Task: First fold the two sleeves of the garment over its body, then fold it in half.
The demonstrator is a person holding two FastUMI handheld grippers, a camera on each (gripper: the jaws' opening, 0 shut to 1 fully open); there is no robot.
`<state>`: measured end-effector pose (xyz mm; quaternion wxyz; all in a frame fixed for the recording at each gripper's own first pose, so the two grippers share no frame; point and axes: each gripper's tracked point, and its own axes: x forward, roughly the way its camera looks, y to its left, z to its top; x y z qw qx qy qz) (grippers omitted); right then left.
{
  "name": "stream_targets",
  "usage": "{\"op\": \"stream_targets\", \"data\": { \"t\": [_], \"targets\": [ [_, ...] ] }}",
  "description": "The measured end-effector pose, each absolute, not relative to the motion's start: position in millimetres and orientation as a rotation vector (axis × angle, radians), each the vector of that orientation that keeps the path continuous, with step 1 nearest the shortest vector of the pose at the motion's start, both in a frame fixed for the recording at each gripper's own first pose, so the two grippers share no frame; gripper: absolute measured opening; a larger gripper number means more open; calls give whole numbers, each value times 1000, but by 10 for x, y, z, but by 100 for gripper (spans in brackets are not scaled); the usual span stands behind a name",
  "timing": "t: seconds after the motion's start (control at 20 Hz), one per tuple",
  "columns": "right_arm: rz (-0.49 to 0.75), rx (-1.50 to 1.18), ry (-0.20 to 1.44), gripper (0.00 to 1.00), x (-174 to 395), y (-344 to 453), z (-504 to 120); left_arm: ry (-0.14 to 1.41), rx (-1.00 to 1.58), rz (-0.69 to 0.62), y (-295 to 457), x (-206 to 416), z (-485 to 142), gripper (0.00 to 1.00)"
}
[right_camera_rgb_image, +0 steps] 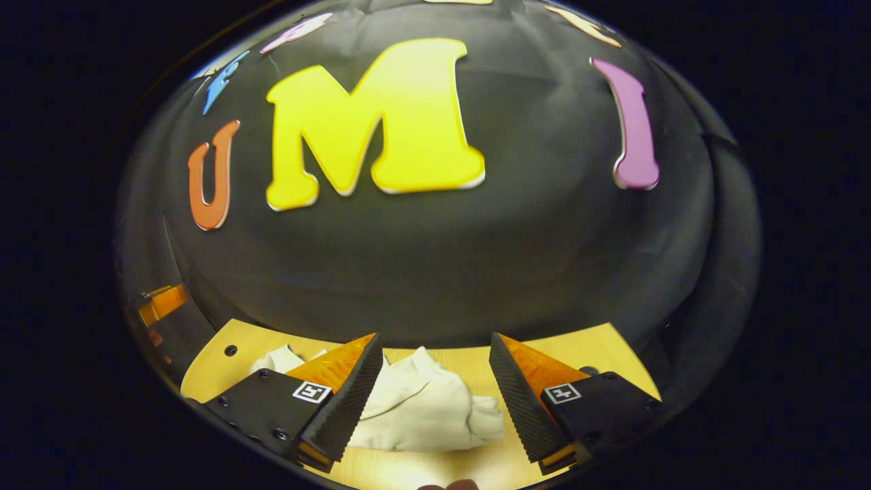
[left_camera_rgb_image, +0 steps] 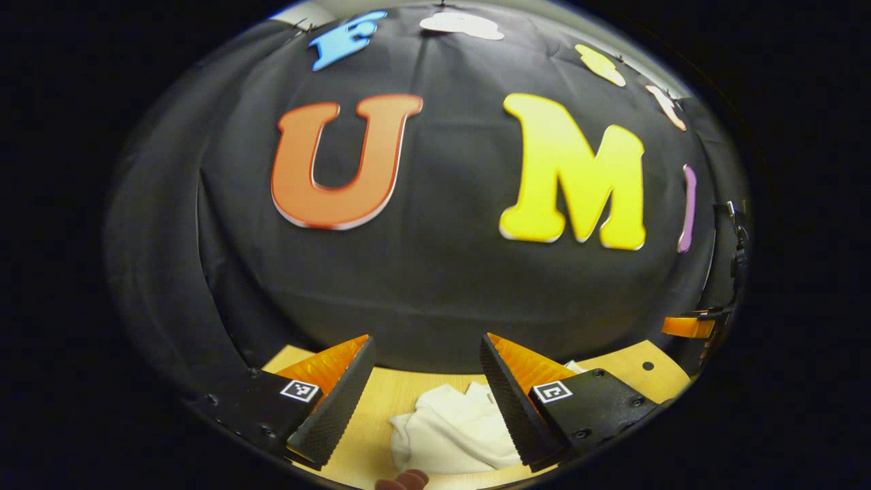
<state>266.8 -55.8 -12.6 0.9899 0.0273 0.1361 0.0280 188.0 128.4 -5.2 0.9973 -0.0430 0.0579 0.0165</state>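
I hold my left gripper (left_camera_rgb_image: 425, 391) above a light wooden tabletop (left_camera_rgb_image: 381, 401), its two fingers spread wide apart. A crumpled cream-white cloth garment (left_camera_rgb_image: 452, 429) lies bunched on the wood between them.

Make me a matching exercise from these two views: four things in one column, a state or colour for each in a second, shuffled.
Things:
1. garment
2. table
3. left hand-held gripper
4. booth wall

States or colours:
A. black cloth
B. open, holding nothing
C. white, crumpled in a heap
D. light wood, with small round holes

Pairs: 1-C, 2-D, 3-B, 4-A
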Motion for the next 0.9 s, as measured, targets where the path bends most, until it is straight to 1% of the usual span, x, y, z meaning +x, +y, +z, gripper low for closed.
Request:
{"op": "stream_targets", "data": {
  "t": [0.05,0.1,0.2,0.35,0.4,0.5,0.55,0.6,0.7,0.75,0.8,0.85,0.9],
  "targets": [
    [57,51,224,97,2419,-557,149,69,-81,21,1188,1686,140,98],
    [57,46,187,94,2166,-552,398,32,-81,8,1125,1480,283,98],
    [63,56,107,94,1753,-519,851,-14,-77,-18,1111,1171,490,97],
    [54,57,-3,98,1221,-482,1267,-66,-58,-26,1034,848,735,98],
    [49,47,-31,96,1010,-471,1321,-76,-55,-38,962,698,757,98],
    [43,2,-78,96,721,-396,1365,-88,-43,-34,876,449,796,97],
    [41,-17,-87,96,580,-344,1346,-91,-40,-33,831,356,803,87],
    [54,-28,-90,96,466,-267,1318,-91,-41,-28,777,216,780,97],
    [63,-32,-79,96,288,-238,1195,-96,-48,-33,684,-8,715,97],
    [64,-15,-68,96,189,-219,1149,-103,-56,-51,610,-78,695,87],
    [67,7,-64,95,86,-181,1116,-109,-52,-65,556,-161,677,97],
    [61,11,-71,96,6,-171,1112,-105,-43,-63,546,-206,639,87],
    [54,0,-78,96,-39,-186,1108,-94,-39,-66,524,-251,582,97]
  ]
}}
